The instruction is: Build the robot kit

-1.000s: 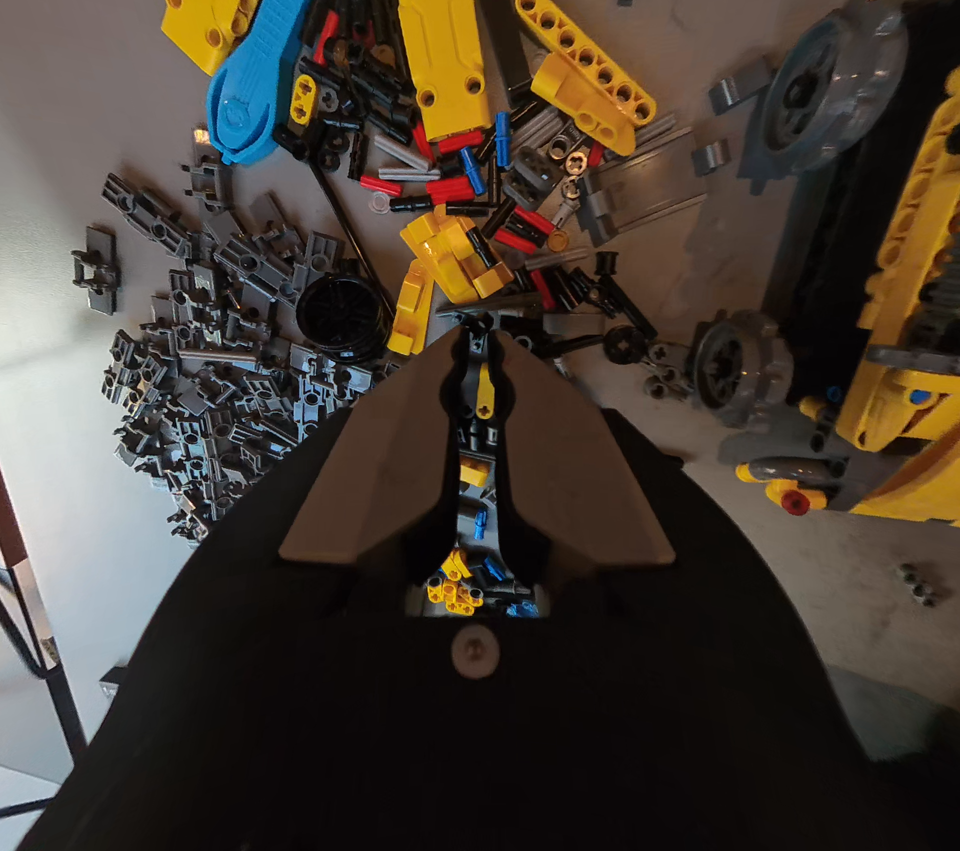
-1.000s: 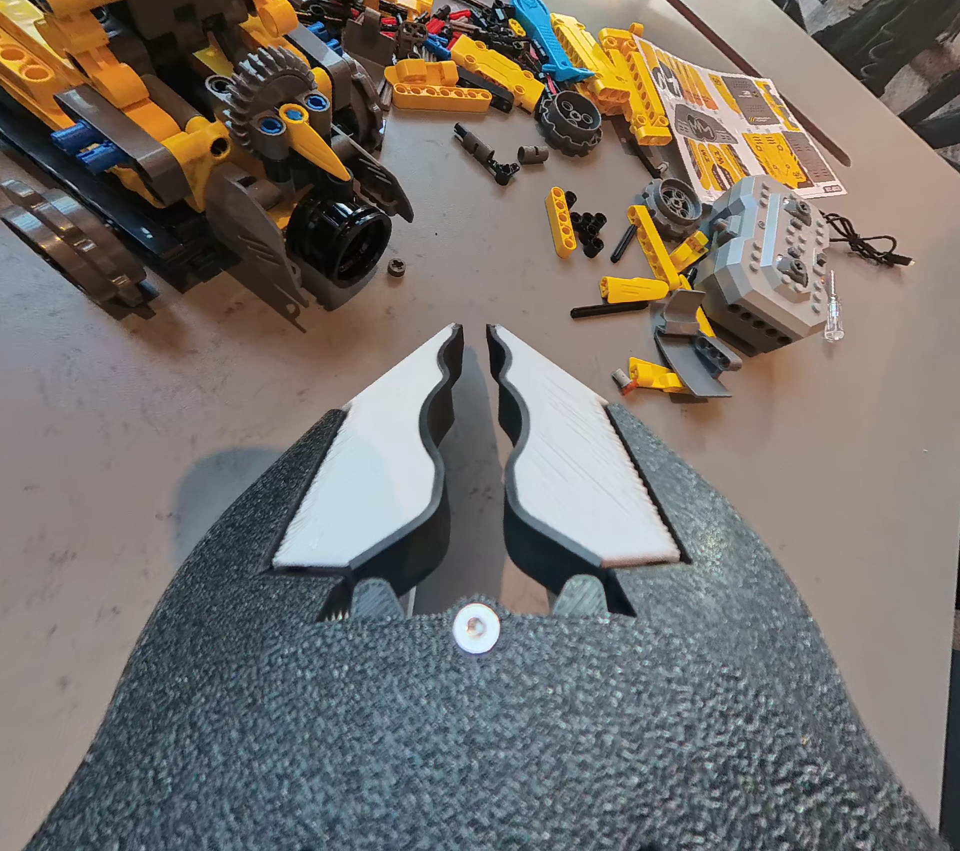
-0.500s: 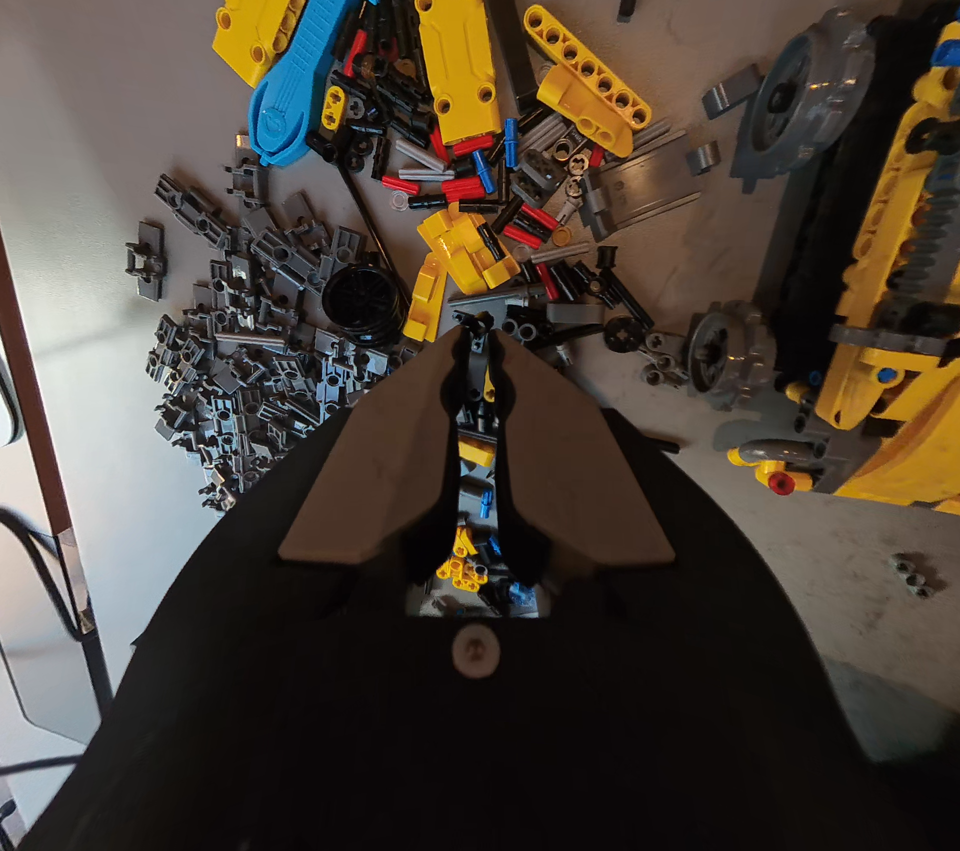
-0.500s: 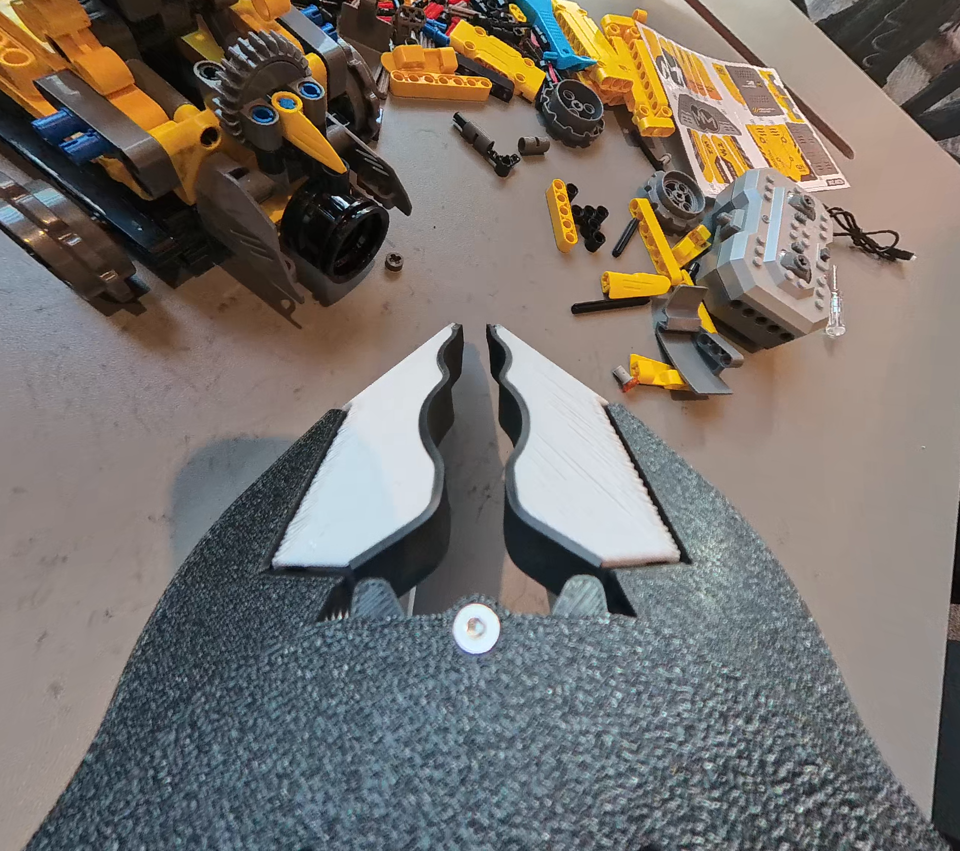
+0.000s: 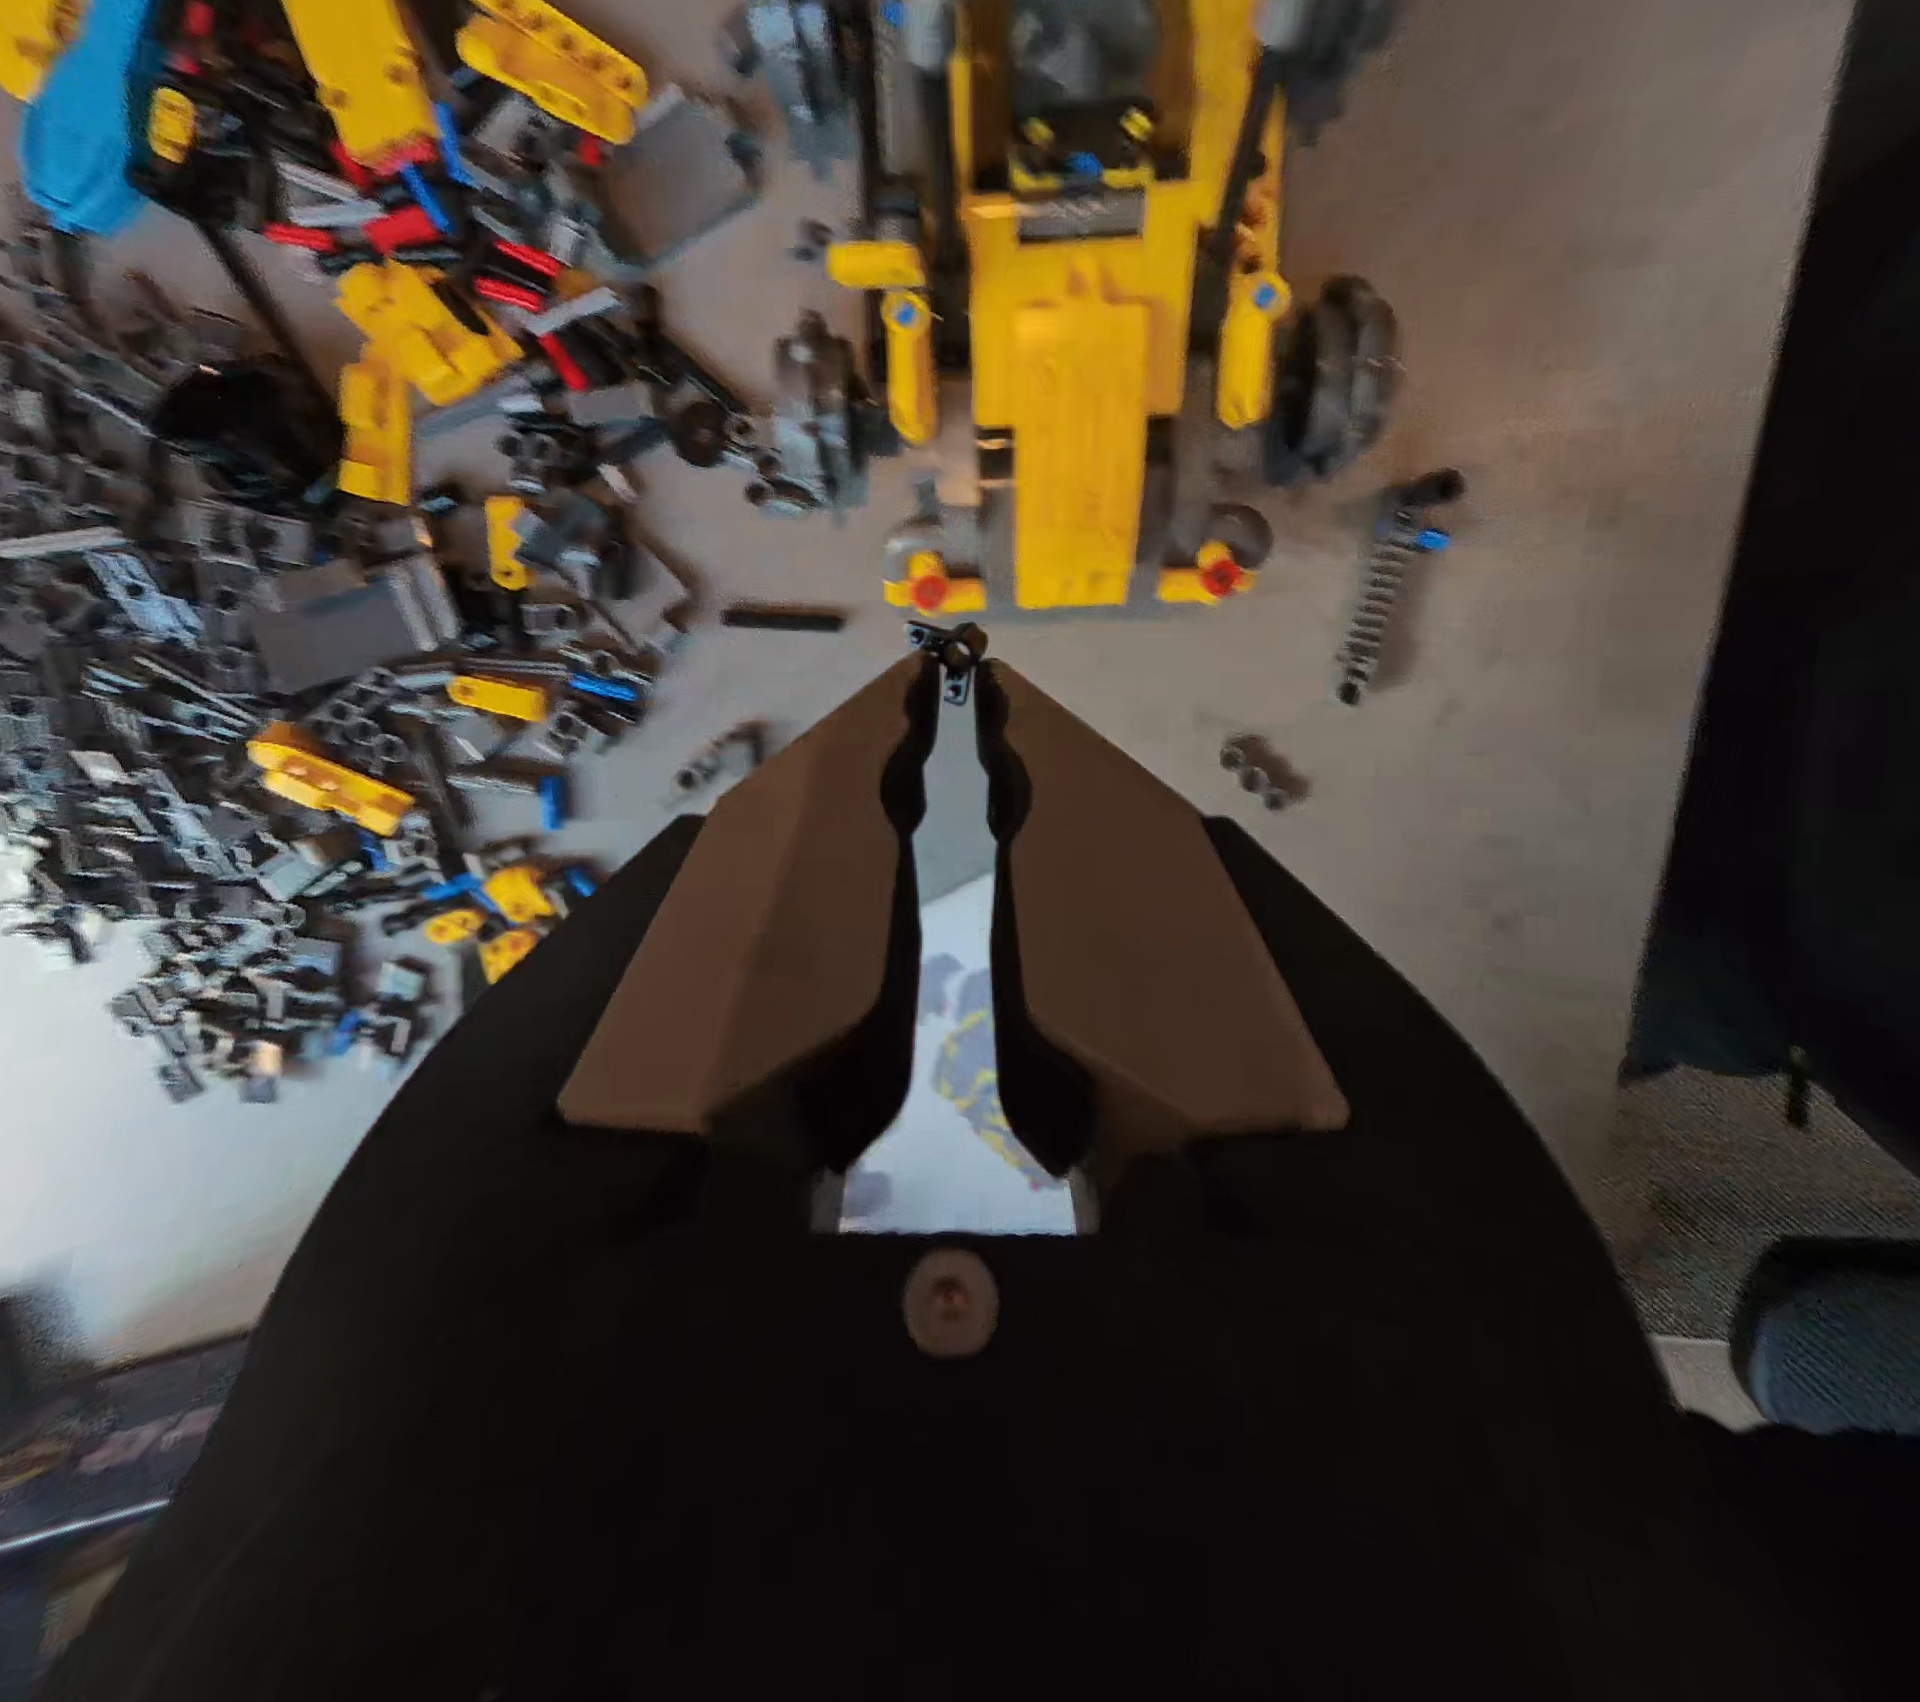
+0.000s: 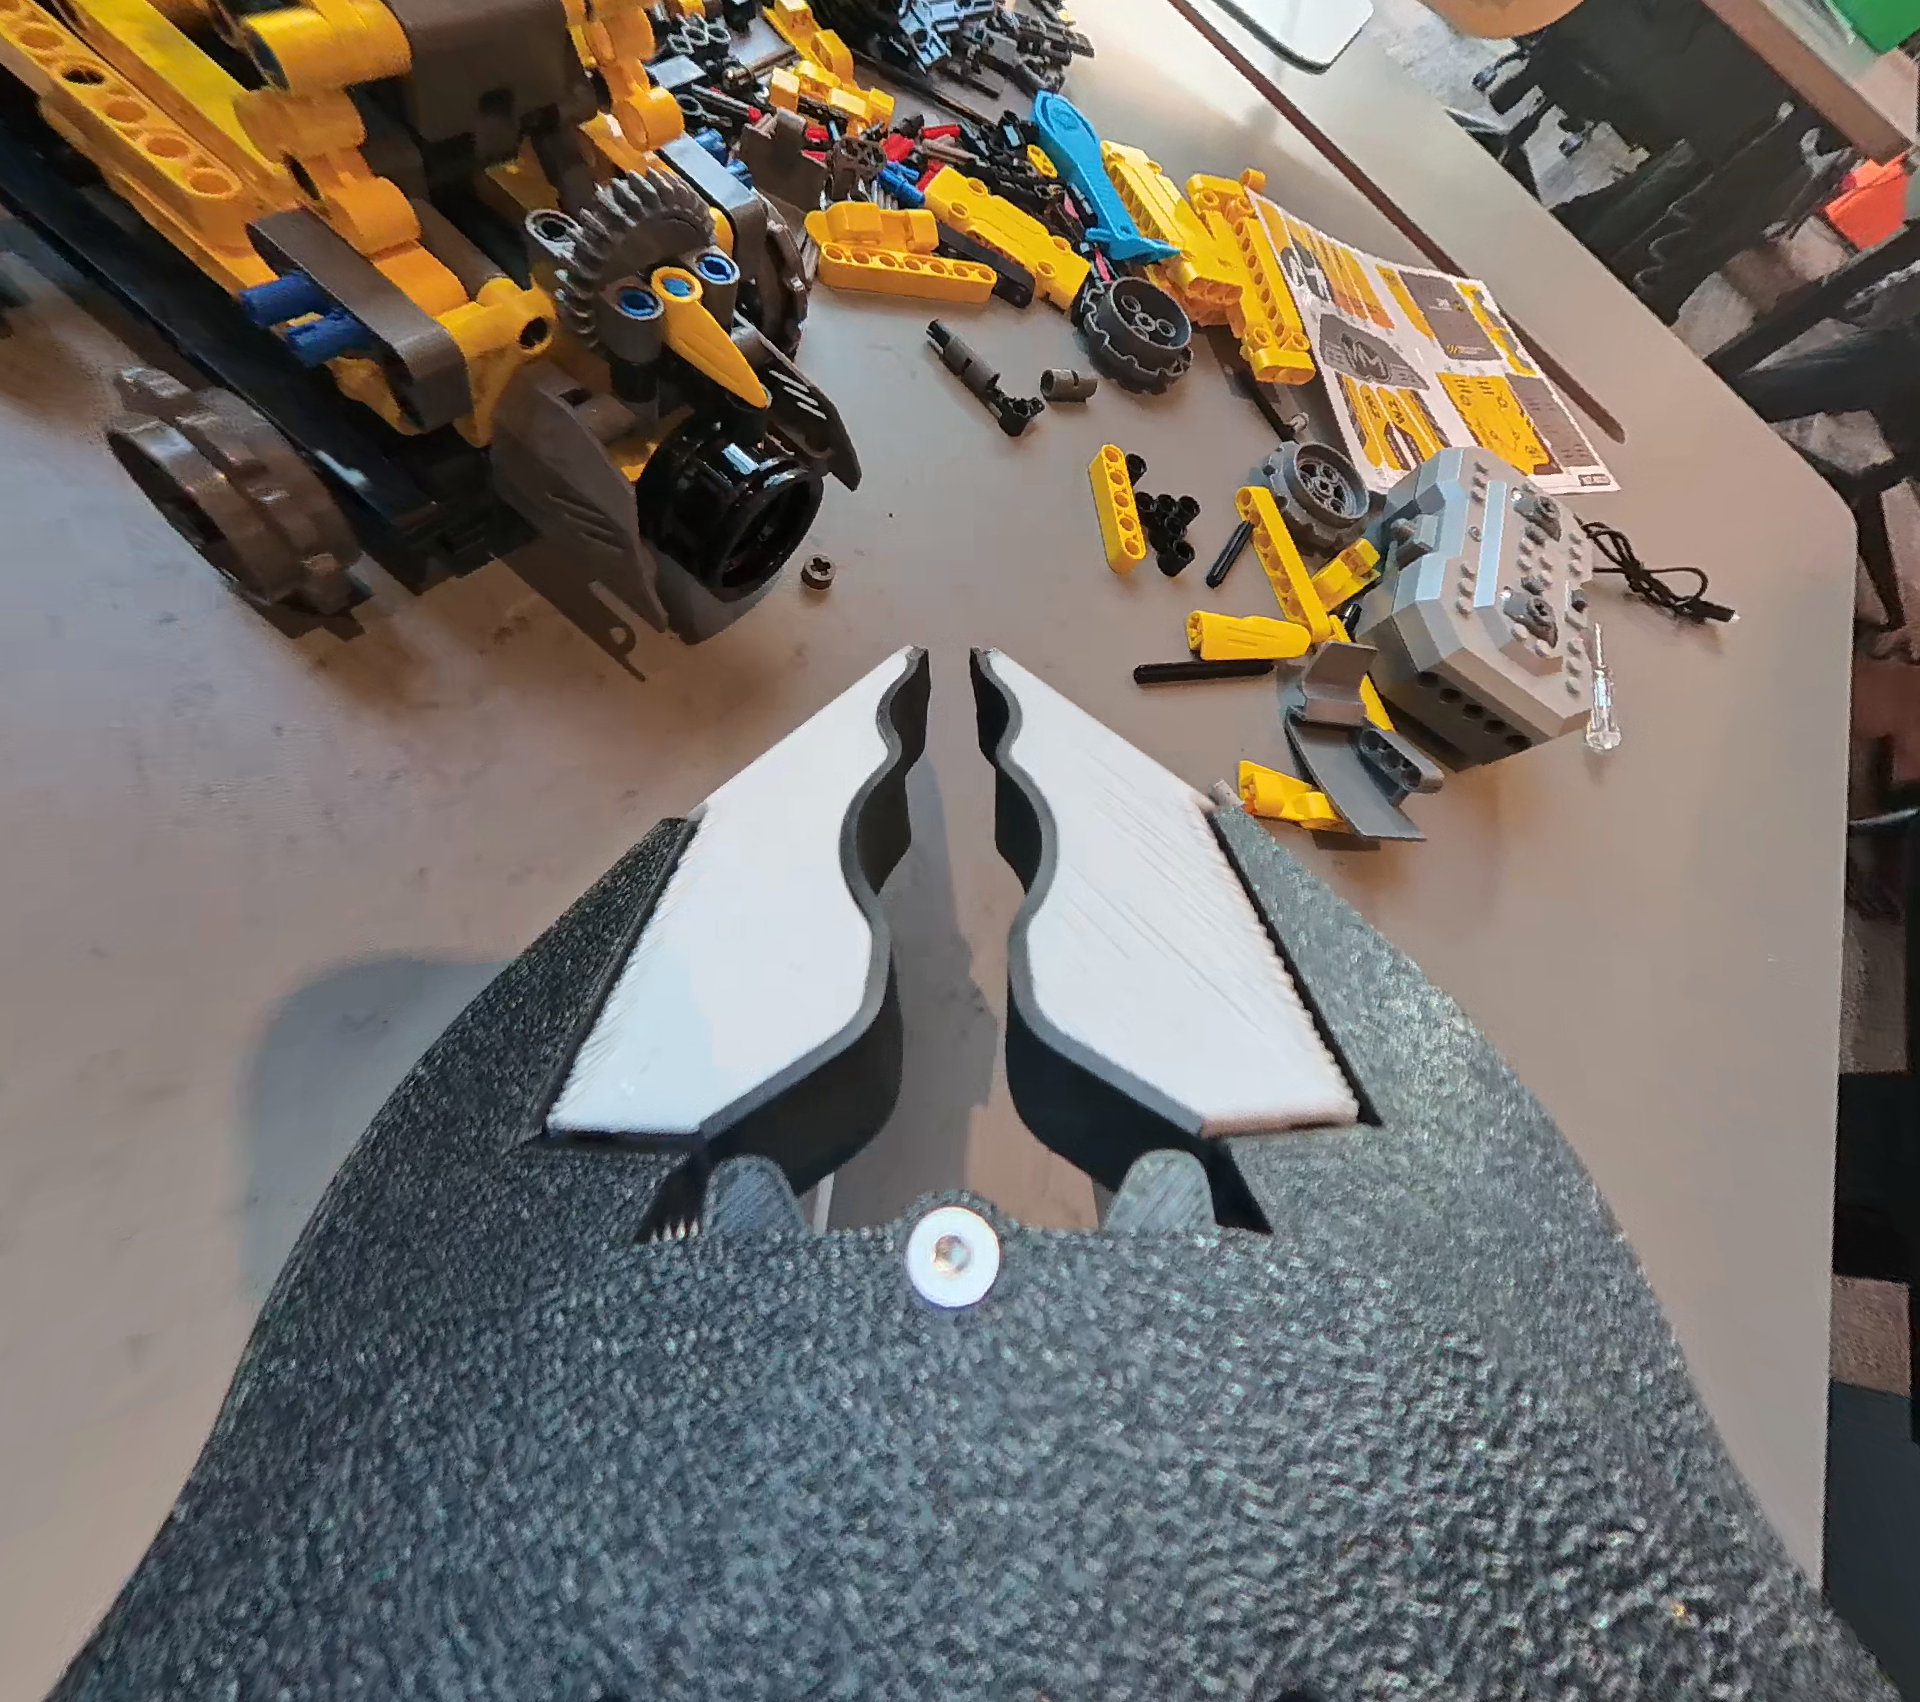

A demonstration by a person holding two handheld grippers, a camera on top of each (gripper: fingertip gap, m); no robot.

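Note:
My left gripper (image 5: 951, 657) is shut on a small black connector piece (image 5: 954, 665) pinched at its fingertips. It hovers above the table just in front of the near end of a yellow and grey brick vehicle model (image 5: 1081, 364). The left wrist view is blurred by motion. My right gripper (image 6: 950, 665) is shut with only a thin gap and holds nothing. It hangs over bare table in front of the model (image 6: 395, 218), near the model's black round part (image 6: 732, 509) and a small dark bush (image 6: 819, 572).
A pile of loose yellow, red, black and grey parts (image 5: 312, 405) with a blue tool (image 5: 94, 63) lies left of the model. A dark spring part (image 5: 1382, 603) lies to its right. A grey battery box (image 6: 1486, 603), a sticker sheet (image 6: 1423, 364) and the table edge (image 6: 1849, 717) are on the right. Left tips to right tips: about 25 cm. My right gripper is the nearer one to the small dark bush (image 6: 819, 572): about 5 cm, against 20 cm.
My left gripper has swung right, from over the parts pile to the near end of the yellow model, with the small black piece in its tips. The right gripper has barely moved.

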